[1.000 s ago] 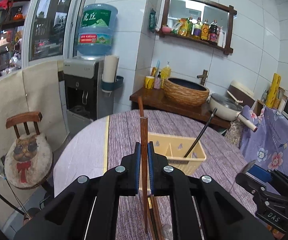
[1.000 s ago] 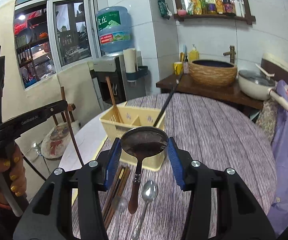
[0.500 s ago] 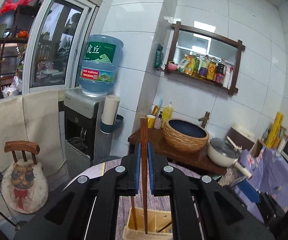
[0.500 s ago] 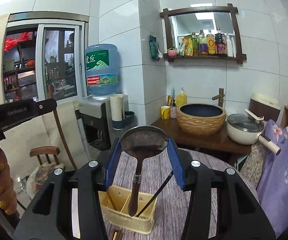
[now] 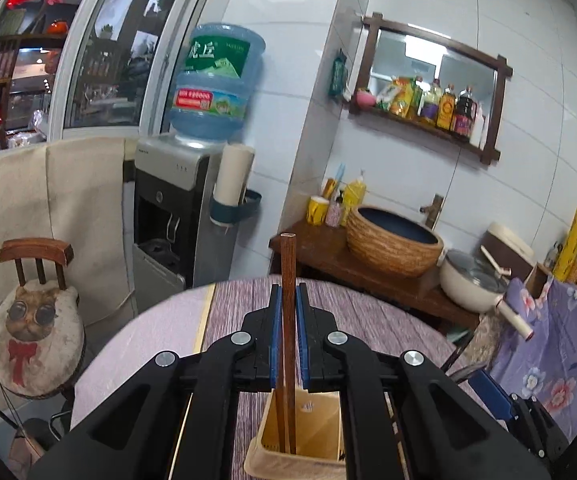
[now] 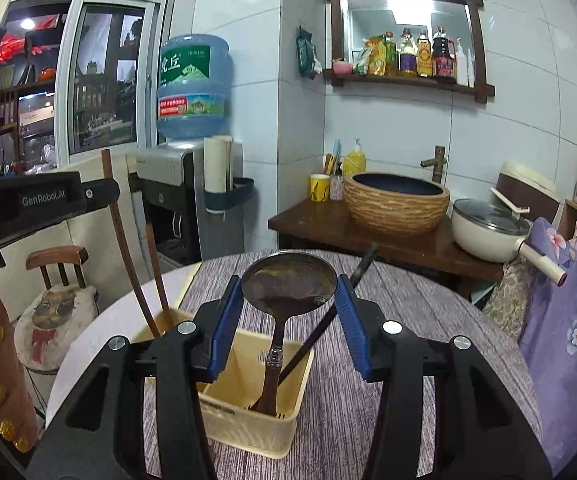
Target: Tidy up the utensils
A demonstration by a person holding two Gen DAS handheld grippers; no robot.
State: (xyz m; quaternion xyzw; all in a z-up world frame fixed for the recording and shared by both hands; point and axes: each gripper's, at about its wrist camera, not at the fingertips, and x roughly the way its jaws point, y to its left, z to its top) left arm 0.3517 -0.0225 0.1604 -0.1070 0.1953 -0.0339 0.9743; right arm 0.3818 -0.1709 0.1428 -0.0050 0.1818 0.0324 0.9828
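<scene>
Left claw (image 5: 287,316): clamped on chopstick (image 5: 288,280), tip in basket (image 6: 248,416) | Right claw (image 6: 288,320): clamped on ladle (image 6: 288,284), handle in basket | Advice: keep both upright, lower fully, then release.

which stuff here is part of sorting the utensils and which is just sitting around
Part of the job:
- chopstick clamped in the left gripper
- ladle held by its bowl in the right gripper
- yellow holder on the table
- black utensil already leaning in it

Just around:
- water dispenser
- woven basin
- white pot
- cat cushion chair
</scene>
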